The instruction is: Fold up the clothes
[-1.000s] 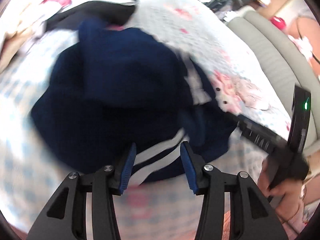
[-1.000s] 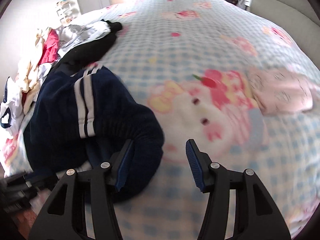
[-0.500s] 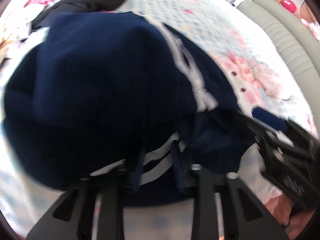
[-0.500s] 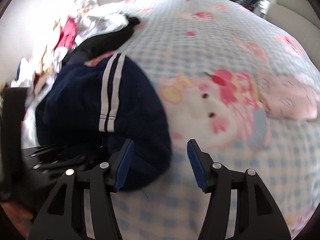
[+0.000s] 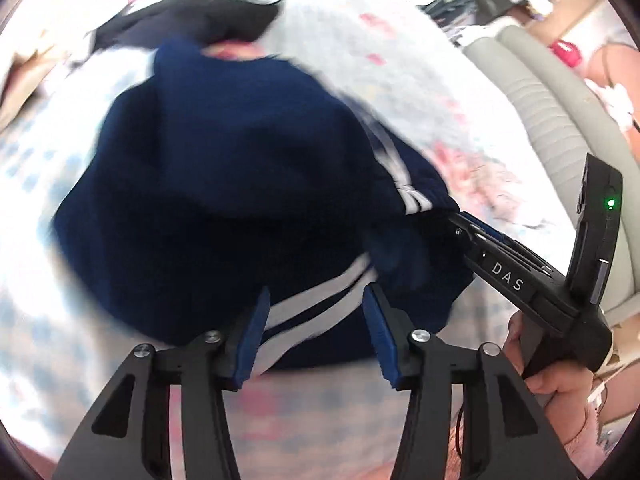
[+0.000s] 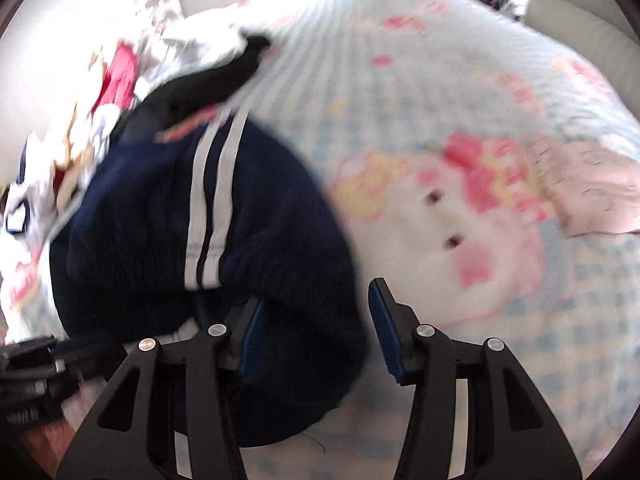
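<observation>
A navy garment with white double stripes lies bunched on the bed, also seen in the right wrist view. My left gripper is open, its jaws astride the striped near hem, nothing clamped. My right gripper is open at the garment's right edge, the left jaw over the navy fabric, the right jaw over the bedsheet. The right gripper also shows in the left wrist view, its tip against the garment's right side.
The bed has a pale blue checked sheet with pink cartoon prints. A black garment and a pile of mixed clothes lie at the far left. A folded pink item lies right. A grey padded headboard borders the bed.
My left gripper was closed down into the striped hem half a second ago and has now opened and drawn back. The garment has flattened somewhat. The right gripper stays open beside the garment.
</observation>
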`<act>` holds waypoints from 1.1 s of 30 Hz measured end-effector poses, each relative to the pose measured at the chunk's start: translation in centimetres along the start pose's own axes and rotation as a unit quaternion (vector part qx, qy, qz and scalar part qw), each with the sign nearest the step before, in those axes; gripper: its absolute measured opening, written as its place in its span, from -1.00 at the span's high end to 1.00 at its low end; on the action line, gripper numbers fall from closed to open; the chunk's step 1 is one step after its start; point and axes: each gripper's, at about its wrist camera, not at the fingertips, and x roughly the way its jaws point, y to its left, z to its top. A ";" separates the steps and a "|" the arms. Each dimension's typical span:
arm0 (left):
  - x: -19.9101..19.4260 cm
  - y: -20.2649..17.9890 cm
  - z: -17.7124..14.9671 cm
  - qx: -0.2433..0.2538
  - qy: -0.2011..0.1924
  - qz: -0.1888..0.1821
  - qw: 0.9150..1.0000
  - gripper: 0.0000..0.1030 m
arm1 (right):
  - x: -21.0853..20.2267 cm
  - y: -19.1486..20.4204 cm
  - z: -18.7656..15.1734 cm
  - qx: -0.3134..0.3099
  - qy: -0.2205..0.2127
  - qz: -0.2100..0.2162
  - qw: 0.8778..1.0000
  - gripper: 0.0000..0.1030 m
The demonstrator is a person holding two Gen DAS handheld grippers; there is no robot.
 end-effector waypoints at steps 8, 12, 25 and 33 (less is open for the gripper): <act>5.7 -2.5 0.5 0.042 0.040 0.107 0.993 -0.18 | -2.5 -3.2 0.6 0.022 -0.036 -0.037 0.998 0.04; 4.2 -2.0 -1.0 0.058 0.020 0.160 0.985 -0.02 | -3.0 -5.0 -0.5 0.044 -0.039 -0.065 0.996 0.04; -2.5 5.7 -1.9 0.023 -0.008 0.080 0.997 0.23 | -5.1 -5.8 -4.4 0.058 -0.014 -0.009 0.998 0.04; 4.9 -4.1 2.2 0.092 0.016 0.067 0.993 -0.22 | -3.0 -0.3 -2.9 -0.092 0.002 -0.030 0.995 -0.14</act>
